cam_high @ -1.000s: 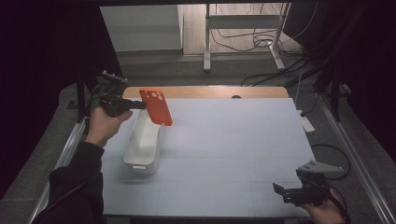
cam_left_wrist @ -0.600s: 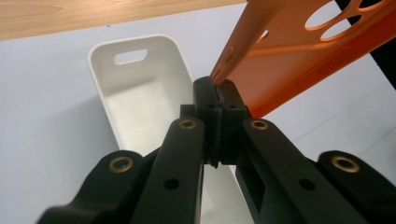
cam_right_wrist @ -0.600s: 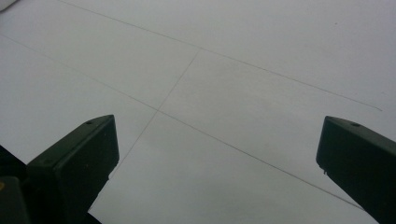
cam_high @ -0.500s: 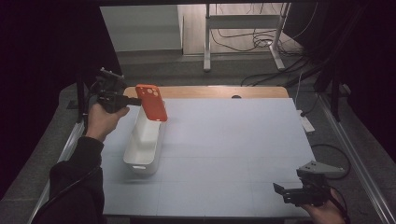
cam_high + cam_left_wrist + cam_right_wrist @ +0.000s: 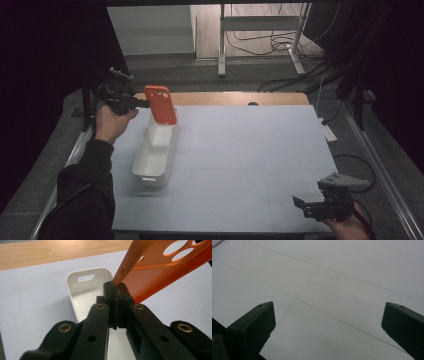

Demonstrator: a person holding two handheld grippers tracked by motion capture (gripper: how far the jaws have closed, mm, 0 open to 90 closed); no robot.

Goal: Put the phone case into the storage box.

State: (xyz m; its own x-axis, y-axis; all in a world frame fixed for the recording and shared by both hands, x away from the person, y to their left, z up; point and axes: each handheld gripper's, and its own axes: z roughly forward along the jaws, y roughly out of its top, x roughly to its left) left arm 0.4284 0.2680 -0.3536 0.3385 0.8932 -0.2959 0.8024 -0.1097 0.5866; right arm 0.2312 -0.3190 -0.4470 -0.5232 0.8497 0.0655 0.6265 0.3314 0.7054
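One orange phone case [image 5: 160,104], pinched at its edge by my left gripper [image 5: 141,104], hangs over the white tray's [image 5: 155,159] far end near the table's left edge; my right gripper [image 5: 298,204] idles wide open at the near right corner.

One orange phone case [image 5: 161,104], one white bin [image 5: 155,152]

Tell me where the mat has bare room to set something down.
Most of the white mat is bare: the whole stretch right of the white tray, out to the right tongs at the near right corner. The crowded part is the far left, where the left tongs hold the orange phone case above the tray's far end.
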